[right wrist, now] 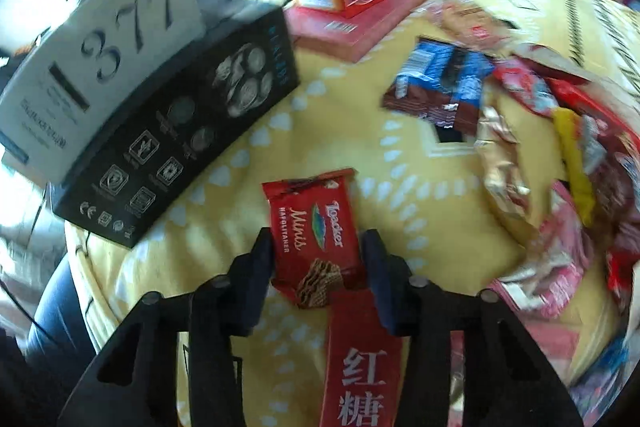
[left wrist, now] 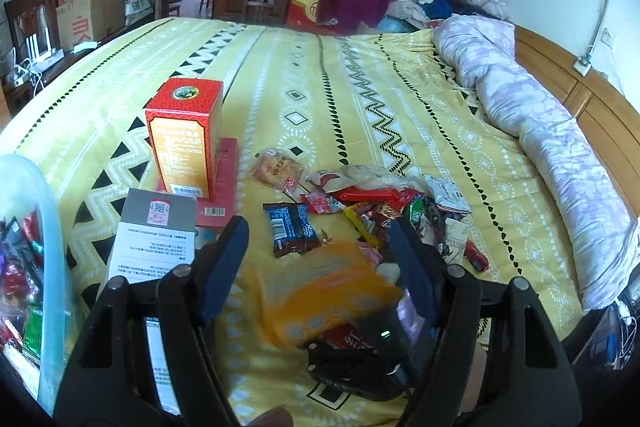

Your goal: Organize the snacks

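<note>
A heap of small snack packets (left wrist: 384, 203) lies on the yellow patterned bedspread (left wrist: 320, 99). My left gripper (left wrist: 320, 247) is open above the bed, with a blurred orange packet (left wrist: 320, 291) between and below its jaws, apparently loose. A clear plastic tub (left wrist: 28, 247) holding snacks stands at far left. In the right wrist view, my right gripper (right wrist: 318, 251) is shut on a red Loacker Minis wafer packet (right wrist: 312, 227). A red brown-sugar packet (right wrist: 360, 359) lies beneath it. The snack heap (right wrist: 540, 155) is at its right.
A red-orange carton (left wrist: 186, 135) stands on a flat red box (left wrist: 224, 183). A grey-white box (left wrist: 152, 239) lies in front; in the right view it (right wrist: 120, 47) sits on a black box (right wrist: 192, 115). A rolled quilt (left wrist: 540, 131) lies along the right bed edge.
</note>
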Available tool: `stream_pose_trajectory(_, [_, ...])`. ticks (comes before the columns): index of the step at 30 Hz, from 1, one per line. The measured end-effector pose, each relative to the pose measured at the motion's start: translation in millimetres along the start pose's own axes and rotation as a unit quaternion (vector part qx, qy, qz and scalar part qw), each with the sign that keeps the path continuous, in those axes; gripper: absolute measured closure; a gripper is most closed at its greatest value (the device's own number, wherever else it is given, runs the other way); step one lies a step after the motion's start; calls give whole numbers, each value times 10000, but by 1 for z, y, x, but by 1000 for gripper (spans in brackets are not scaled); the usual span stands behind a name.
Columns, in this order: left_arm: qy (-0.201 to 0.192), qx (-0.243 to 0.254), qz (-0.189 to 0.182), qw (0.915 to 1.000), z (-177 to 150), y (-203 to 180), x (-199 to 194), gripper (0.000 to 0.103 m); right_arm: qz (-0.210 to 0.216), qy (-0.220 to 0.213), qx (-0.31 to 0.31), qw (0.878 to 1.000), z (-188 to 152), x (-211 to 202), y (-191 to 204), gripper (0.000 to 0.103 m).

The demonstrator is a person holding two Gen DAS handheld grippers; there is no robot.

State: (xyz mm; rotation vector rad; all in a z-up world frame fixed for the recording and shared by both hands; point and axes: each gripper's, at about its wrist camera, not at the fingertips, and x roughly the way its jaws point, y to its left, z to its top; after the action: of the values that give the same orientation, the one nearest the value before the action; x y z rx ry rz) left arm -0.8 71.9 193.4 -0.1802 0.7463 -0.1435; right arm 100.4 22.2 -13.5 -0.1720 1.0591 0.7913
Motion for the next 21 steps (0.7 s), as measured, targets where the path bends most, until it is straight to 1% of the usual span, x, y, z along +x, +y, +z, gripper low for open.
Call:
stream_pose_trajectory(4, [-3, -22, -16, 10000, -3, 2, -7, 30, 58, -582, 537, 9968, -9, -38, -7, 58])
stream_pose_trajectory(6, [39, -67, -78, 9999, -4, 3, -9, 29, 134, -969, 853, 9915, -18, -69, -11, 58])
stream_pose_trajectory(8, [130, -13, -146, 9998, -8, 1, -8, 28, 73, -1208, 1001, 9876, -30, -98, -16, 58])
stream_pose_trajectory(9, [188, 27, -180, 9997, -10, -2, -7, 28, 13, -1289, 1075, 9858, -37, -111, -18, 58])
stream_pose_trajectory(10, [339, 119, -252, 9990, -14, -7, -3, 28, -72, -1386, 1171, 9834, -50, -125, -22, 58])
stream_pose_trajectory(12, [557, 236, -386, 9974, -23, -19, 6, 28, -384, -1603, 1406, 9763, -78, -158, -32, 58])
stream_pose_trajectory(13, [731, 354, -521, 9953, -29, -29, 14, 27, -513, -1688, 1481, 9731, -83, -169, -35, 58])
stream_pose_trajectory(14, [904, 489, -650, 9926, -36, -41, 25, 26, -708, -1793, 1624, 9677, -95, -185, -41, 58])
stream_pose_trajectory(15, [984, 572, -695, 9911, -40, -48, 32, 26, -848, -1842, 1818, 9622, -105, -199, -50, 58])
stream_pose_trajectory(17, [1232, 880, -830, 9850, -55, -70, 56, 25, -1004, -1794, 2145, 9548, -126, -209, -67, 58])
stream_pose_trajectory(19, [1473, 1089, -937, 9786, -69, -87, 80, 25, -1159, -1587, 2452, 9494, -149, -208, -87, 58])
stream_pose_trajectory(21, [1659, 1408, -958, 9713, -84, -101, 102, 25, -1123, -1401, 2732, 9450, -171, -200, -100, 58])
